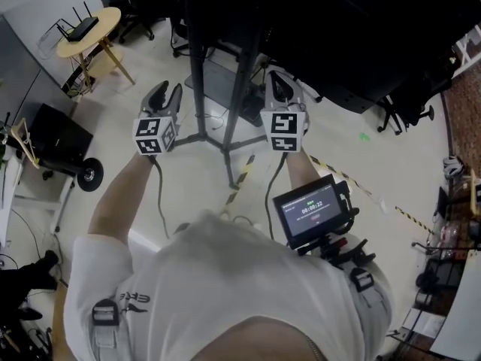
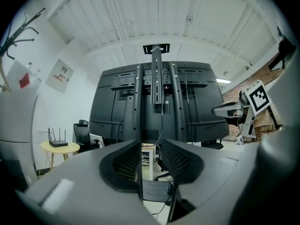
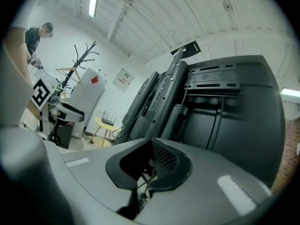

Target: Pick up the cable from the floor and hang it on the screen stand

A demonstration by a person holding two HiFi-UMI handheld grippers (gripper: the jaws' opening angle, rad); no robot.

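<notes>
The screen stand rises just ahead of me, with its legs spread on the floor and the big dark screen above. In the left gripper view a thin black cable hangs down the stand's middle column. My left gripper is held up before the stand, open, with nothing between its jaws. My right gripper is raised beside the stand's right pole, shut. A few thin strands show in its slit, and I cannot tell what they are. The right gripper view shows the stand from the side.
A round yellow table with a router stands at the far left, and a black wheeled box below it. Yellow-black tape crosses the floor. Office chairs are at the right. A person and a coat rack show in the right gripper view.
</notes>
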